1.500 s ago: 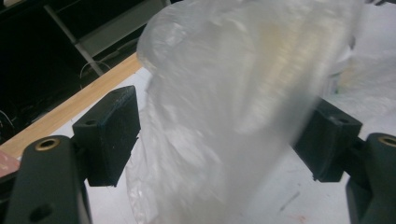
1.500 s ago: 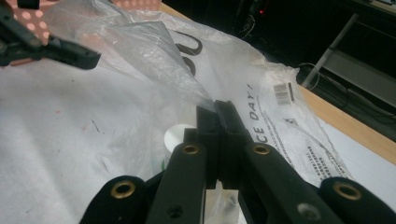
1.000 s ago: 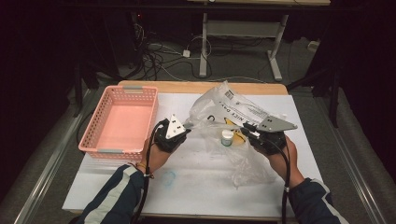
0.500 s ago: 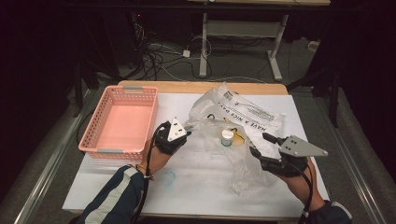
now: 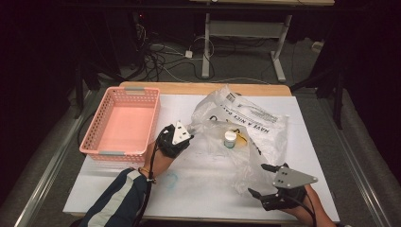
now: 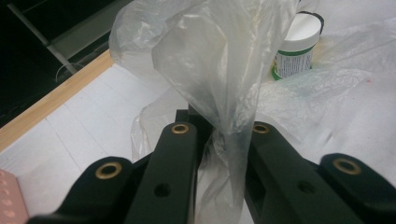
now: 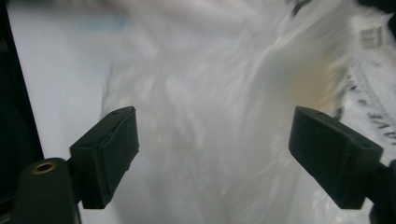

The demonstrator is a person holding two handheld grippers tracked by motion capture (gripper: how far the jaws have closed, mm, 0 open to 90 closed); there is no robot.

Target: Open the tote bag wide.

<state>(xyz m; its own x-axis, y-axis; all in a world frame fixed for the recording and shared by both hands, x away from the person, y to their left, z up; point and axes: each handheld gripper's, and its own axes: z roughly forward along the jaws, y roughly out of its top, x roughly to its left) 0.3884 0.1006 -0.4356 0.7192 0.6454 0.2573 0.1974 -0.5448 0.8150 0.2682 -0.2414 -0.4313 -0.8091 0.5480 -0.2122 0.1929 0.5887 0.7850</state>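
High view: we pinched the bag (image 5: pixel 246 127) mid-table in our left gripper (image 5: pixel 185 132); right gripper (image 5: pixel 261 182), jaws just opened wide, empty. Step: emptying bag. Next: reach the jar (image 5: pixel 230 139).

The plastic bag (image 5: pixel 246 124) is showing clear and milky white, with black lettering and a barcode printed across it. Inside it, the small jar (image 5: pixel 230 139) is wearing a white lid over a green-and-white label. The basket (image 5: pixel 122 124) is glowing salmon pink with a lattice of small holes. The desk (image 5: pixel 198 189) is showing white, edged in pale wood. Both tongs are looking black, the left tongs (image 6: pixel 219 140) carrying brass-coloured rivets, each topped by a grey plate. The sleeve (image 5: pixel 116 201) is showing navy with pale stripes.
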